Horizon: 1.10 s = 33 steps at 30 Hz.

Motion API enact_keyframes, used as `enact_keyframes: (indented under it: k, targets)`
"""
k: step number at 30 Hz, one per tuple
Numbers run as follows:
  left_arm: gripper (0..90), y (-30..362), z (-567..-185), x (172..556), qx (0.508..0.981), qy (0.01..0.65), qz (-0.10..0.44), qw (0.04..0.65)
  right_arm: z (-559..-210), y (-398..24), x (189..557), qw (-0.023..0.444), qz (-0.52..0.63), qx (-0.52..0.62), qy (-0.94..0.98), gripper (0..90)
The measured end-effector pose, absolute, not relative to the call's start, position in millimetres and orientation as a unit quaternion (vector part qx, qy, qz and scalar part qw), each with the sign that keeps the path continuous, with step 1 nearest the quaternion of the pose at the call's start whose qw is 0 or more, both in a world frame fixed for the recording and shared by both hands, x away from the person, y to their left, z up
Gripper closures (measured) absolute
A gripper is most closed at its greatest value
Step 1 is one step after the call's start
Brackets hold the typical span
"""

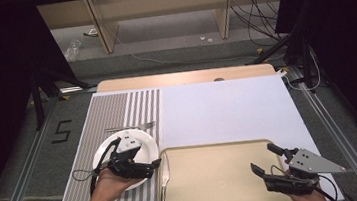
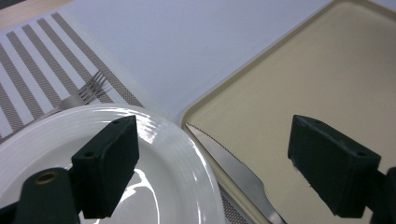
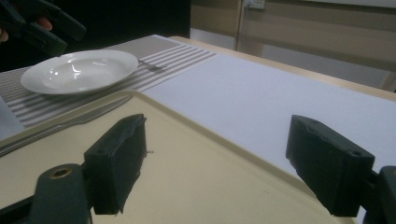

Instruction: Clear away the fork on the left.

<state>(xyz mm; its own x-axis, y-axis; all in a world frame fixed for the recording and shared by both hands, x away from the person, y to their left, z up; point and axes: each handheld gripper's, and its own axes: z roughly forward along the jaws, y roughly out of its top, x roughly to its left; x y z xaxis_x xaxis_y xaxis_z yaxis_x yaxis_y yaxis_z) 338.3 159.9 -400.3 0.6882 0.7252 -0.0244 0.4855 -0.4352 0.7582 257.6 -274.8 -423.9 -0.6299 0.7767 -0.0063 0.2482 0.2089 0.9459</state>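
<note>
Plate (image 1: 143,145), white and round, resting on the striped placemat (image 1: 103,119) at the left of the surface (image 1: 184,78), just beside the left rim of the beige tray (image 1: 214,177). Left hand-held gripper (image 1: 154,166) hovering over the plate's near right edge, jaws spread wide and released, one jaw above the plate, the other above the tray. Knife (image 1: 164,175) lying in the narrow gap between plate and tray rim, directly below the open jaws in the left gripper view, blade pointing away. Fork (image 1: 131,127) lying on the placemat just behind the plate, tines toward the white mat (image 1: 228,110). Right hand-held gripper (image 1: 265,159) over the tray's right part, well apart from the plate, jaws likewise spread, grasping nothing.
</note>
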Motion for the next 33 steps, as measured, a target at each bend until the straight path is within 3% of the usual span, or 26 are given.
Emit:
enact_keyframes:
  k: [15,33]
  targets:
    - [17.3,187,-374,379,0.842,0.359,0.195,0.352,-425,-275,258,0.251,0.526,0.352,0.732,21.1]
    - [20.3,219,-380,456,0.846,0.402,0.201,0.287,-426,-275,259,0.243,0.526,0.352,0.735,21.1]
